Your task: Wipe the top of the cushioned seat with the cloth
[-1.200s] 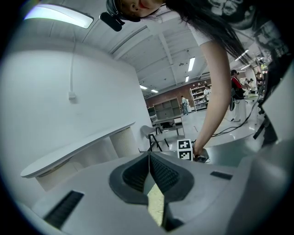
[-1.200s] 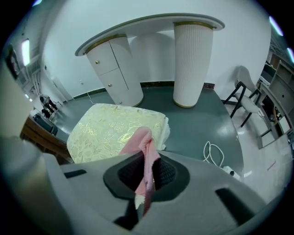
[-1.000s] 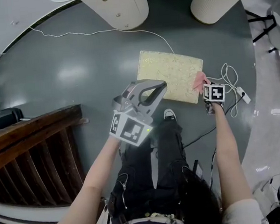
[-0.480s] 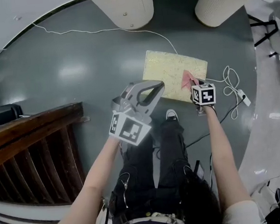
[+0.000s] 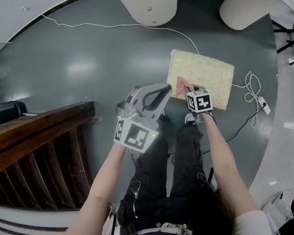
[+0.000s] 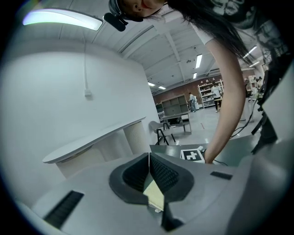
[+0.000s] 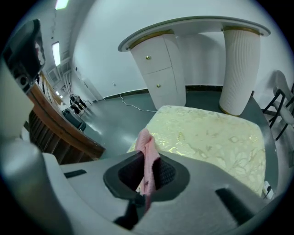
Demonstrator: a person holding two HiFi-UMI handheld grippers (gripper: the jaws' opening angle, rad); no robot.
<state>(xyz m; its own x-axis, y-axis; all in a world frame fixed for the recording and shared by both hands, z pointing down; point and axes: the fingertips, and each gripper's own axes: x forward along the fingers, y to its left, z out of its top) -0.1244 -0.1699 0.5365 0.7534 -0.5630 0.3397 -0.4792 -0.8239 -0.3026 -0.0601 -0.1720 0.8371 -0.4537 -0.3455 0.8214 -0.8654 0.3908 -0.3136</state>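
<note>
The cushioned seat (image 5: 205, 77) is a pale yellow patterned square on the dark floor; it fills the right gripper view's middle (image 7: 216, 137). My right gripper (image 5: 182, 92) is over the seat's near left corner, shut on a pink cloth (image 5: 178, 86). The cloth sticks up between the jaws (image 7: 147, 156) in the right gripper view. My left gripper (image 5: 166, 91) hovers just left of the seat, jaws pressed together with nothing held (image 6: 149, 170).
A white desk pedestal with drawers (image 5: 149, 3) and a ribbed white column (image 5: 244, 8) stand beyond the seat. A white cable and power strip (image 5: 256, 98) lie to its right. A wooden railing (image 5: 35, 140) runs along the left. The person's shoe (image 5: 190, 118) is near the seat's front edge.
My right gripper has carried the pink cloth leftward across the seat, from its right edge to its near left corner. The left gripper has held its place.
</note>
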